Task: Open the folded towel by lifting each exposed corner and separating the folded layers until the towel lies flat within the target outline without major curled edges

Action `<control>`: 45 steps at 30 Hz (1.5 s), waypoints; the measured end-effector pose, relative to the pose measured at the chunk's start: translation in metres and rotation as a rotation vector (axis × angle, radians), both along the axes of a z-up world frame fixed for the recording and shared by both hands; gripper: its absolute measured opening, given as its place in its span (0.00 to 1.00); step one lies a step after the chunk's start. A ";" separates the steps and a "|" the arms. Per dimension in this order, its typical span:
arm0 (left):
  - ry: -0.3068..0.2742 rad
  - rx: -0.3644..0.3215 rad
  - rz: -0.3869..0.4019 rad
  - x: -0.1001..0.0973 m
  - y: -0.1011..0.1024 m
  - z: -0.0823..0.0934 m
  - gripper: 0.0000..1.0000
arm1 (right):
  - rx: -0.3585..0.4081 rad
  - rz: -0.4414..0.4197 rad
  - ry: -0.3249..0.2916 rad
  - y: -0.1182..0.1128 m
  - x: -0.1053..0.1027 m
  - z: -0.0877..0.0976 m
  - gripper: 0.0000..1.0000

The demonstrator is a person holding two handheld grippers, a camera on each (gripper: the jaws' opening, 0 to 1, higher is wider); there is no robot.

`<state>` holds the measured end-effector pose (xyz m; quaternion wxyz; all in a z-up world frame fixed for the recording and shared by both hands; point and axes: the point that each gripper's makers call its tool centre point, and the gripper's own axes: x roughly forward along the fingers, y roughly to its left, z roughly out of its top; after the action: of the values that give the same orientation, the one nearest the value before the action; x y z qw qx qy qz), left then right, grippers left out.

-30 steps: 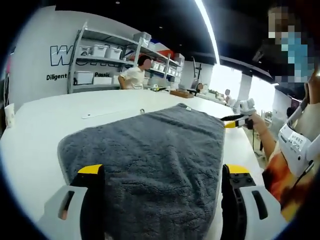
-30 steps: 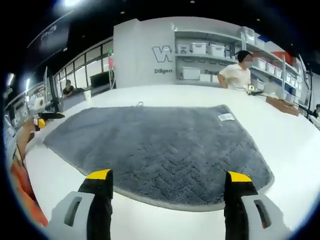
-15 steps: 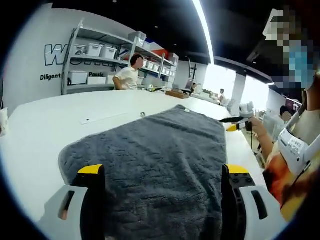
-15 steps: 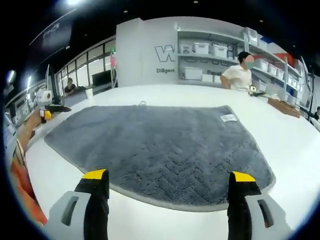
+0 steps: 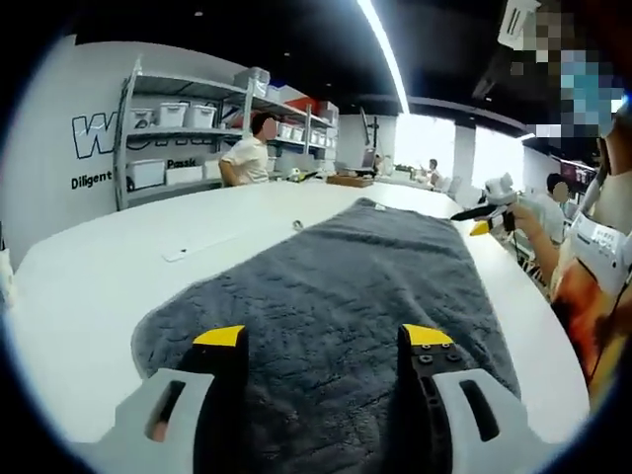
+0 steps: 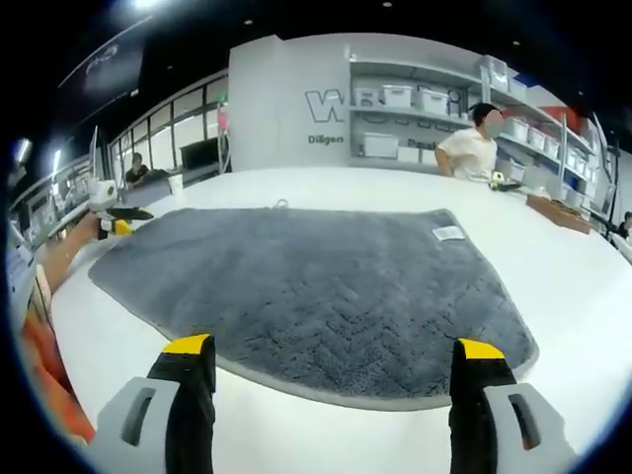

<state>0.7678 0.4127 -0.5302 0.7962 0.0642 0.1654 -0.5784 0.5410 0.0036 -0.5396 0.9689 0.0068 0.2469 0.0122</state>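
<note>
Towel (image 6: 316, 286) spread on table (image 6: 573, 286); shelves (image 6: 415, 123) behind, person (image 6: 472, 148) before shelves

A long white ceiling light strip (image 5: 387, 51) glares overhead; beneath it the scene is bright, sharp centrally, with straight lines bowing toward the edges.

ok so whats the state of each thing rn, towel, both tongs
towel: spread open and flat on the white table, edges lying down, white label facing up
left tongs: open, low over the towel's near end, holding nothing
right tongs: open, above bare table just short of the towel's edge, holding nothing
</note>
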 end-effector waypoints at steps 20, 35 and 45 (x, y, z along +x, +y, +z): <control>0.021 0.093 -0.085 -0.004 -0.003 -0.026 0.71 | -0.014 0.022 0.023 0.005 0.003 0.001 0.99; -0.071 0.104 -0.104 -0.005 -0.003 -0.031 0.69 | -0.027 0.028 0.045 0.008 0.005 0.001 0.99; -0.064 0.122 -0.127 -0.005 0.004 -0.031 0.68 | -0.032 0.049 0.062 0.013 0.005 -0.002 0.99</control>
<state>0.7632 0.4165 -0.5612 0.7576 0.1413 0.1703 -0.6141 0.5456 0.0171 -0.5414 0.9602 -0.0145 0.2772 0.0317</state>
